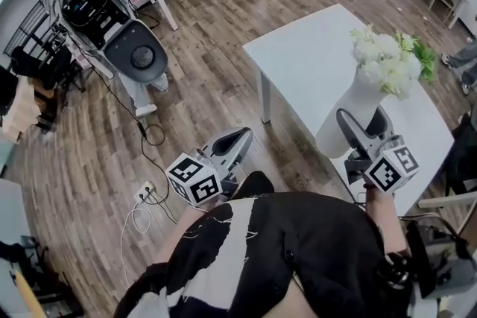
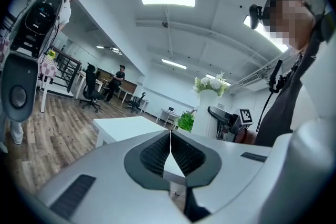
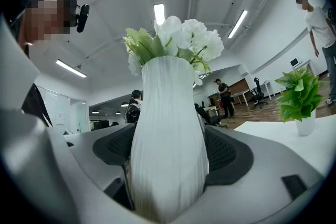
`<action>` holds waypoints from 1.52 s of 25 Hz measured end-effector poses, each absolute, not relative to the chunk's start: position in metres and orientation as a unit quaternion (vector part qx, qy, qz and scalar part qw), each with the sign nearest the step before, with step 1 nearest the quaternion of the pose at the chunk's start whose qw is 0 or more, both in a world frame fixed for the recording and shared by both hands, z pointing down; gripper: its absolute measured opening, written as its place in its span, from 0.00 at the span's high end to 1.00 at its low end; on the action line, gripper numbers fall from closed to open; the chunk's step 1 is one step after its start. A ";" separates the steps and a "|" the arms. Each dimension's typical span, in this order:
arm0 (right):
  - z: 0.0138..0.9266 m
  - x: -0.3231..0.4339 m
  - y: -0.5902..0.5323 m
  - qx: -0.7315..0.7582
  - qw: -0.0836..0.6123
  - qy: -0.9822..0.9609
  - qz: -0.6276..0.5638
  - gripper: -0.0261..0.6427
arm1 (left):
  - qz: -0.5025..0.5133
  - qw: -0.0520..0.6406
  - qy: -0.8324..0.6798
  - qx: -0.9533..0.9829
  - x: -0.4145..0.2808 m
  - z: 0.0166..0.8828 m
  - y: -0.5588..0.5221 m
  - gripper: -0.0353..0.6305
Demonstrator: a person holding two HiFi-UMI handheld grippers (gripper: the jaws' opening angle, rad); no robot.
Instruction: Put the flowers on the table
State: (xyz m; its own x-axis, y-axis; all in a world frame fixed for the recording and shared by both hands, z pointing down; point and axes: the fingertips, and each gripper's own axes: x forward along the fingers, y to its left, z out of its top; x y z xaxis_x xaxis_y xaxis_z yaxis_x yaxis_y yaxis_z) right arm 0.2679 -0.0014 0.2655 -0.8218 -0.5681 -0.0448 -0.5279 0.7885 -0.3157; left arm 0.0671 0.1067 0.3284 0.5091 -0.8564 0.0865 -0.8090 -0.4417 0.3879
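While the right gripper [image 1: 365,132] clamps the vase [image 1: 350,112], it overlaps the table [image 1: 313,48] edge.

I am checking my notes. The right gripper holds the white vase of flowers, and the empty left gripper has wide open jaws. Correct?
No: the empty left gripper has its jaws shut together, as the left gripper view shows. The right gripper does hold the white vase of flowers.
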 end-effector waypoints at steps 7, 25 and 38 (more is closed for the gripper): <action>0.274 0.229 -0.033 -0.307 0.058 0.939 -0.142 0.33 | -0.066 0.211 -0.483 0.847 0.027 0.342 0.071 0.92; 0.284 0.132 -0.161 -0.376 0.087 0.905 -0.178 0.33 | -0.035 0.240 -0.398 0.885 -0.068 0.344 -0.101 0.92; 0.278 0.068 -0.213 -0.445 0.101 0.877 -0.152 0.33 | -0.024 0.229 -0.338 0.913 -0.144 0.344 -0.177 0.92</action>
State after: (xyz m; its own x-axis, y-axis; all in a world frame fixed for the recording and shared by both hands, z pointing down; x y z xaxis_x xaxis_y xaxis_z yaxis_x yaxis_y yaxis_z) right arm 0.0678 -0.2126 0.2785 -0.5837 -0.8109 -0.0415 -0.7498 0.5579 -0.3556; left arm -0.1437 -0.1770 0.3444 0.7704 -0.6280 0.1098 -0.6056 -0.6671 0.4338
